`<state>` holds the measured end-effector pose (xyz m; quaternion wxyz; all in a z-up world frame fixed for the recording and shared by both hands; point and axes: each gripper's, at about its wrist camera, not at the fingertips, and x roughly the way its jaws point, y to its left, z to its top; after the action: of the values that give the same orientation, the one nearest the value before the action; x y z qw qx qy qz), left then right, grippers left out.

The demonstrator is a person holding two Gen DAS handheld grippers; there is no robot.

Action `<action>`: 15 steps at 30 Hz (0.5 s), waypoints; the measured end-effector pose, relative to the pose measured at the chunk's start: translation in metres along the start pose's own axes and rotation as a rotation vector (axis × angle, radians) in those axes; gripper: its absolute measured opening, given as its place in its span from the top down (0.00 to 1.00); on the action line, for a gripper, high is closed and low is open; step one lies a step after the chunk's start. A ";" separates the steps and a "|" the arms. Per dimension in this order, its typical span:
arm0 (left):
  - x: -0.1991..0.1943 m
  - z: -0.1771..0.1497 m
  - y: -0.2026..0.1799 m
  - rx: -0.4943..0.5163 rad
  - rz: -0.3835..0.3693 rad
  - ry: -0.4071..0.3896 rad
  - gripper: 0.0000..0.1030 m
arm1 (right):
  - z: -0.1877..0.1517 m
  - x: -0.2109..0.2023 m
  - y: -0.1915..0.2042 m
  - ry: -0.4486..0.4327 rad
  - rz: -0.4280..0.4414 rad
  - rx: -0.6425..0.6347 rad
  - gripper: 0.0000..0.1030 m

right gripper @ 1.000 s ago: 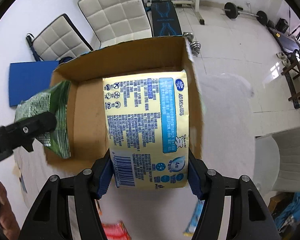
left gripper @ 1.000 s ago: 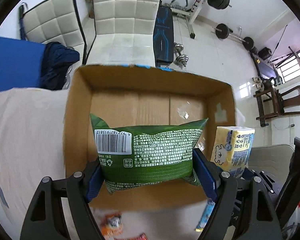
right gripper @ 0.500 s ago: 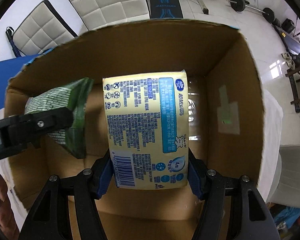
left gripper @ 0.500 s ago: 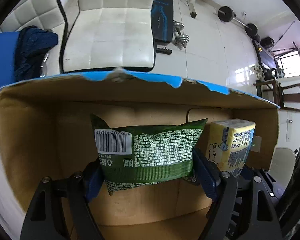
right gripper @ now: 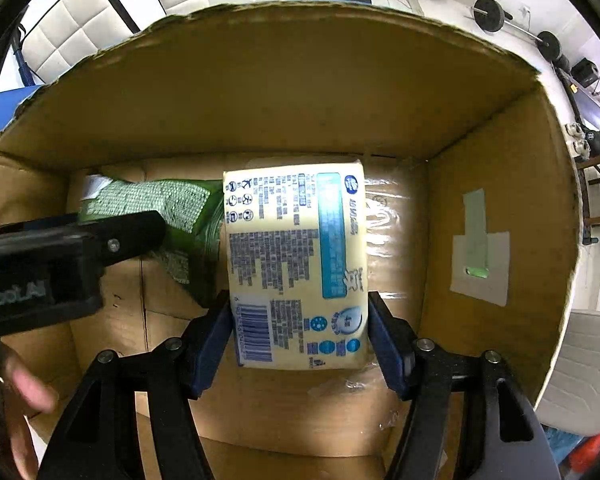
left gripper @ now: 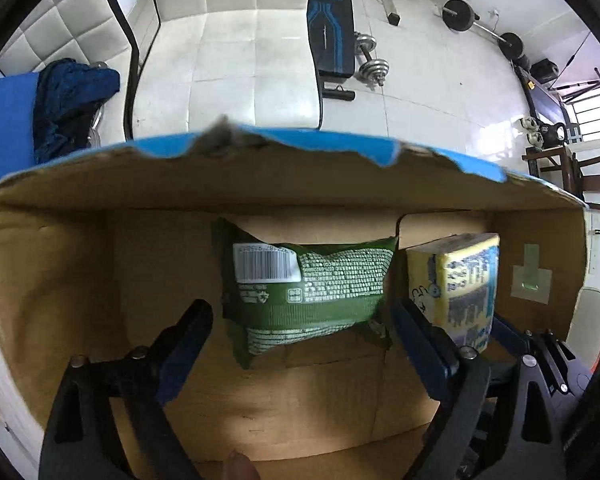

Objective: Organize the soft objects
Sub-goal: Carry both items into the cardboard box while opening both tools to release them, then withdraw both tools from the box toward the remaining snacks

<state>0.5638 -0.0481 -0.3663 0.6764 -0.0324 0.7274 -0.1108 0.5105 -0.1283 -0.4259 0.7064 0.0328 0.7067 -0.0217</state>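
Both grippers reach down inside an open cardboard box; it also shows in the right wrist view. My left gripper is open, its left finger well clear of the green snack bag, which lies on the box floor against the right finger. The bag also shows in the right wrist view. My right gripper is shut on a yellow tissue pack, low in the box beside the bag. The pack also shows in the left wrist view.
White padded chairs stand beyond the box, one with a dark blue cloth. A weight bench and dumbbells lie on the tiled floor. A taped patch marks the box's right wall.
Both grippers have gone deeper into the box. My left gripper has opened and let go of the green bag, which now rests on the box floor. The right still grips the tissue pack.
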 end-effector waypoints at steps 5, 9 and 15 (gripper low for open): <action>-0.020 -0.010 0.002 0.023 0.026 -0.047 0.00 | -0.013 -0.016 0.001 -0.014 -0.003 0.011 0.25; -0.043 -0.029 0.004 0.042 0.036 -0.097 0.00 | -0.033 -0.036 0.006 -0.050 0.001 0.015 0.04; -0.081 -0.072 0.010 0.039 0.059 -0.193 0.00 | -0.076 -0.075 0.019 -0.098 0.005 0.034 0.02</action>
<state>0.5003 -0.0144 -0.2847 0.7469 -0.0085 0.6571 -0.1013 0.4359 -0.1044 -0.3509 0.7397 0.0455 0.6706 -0.0334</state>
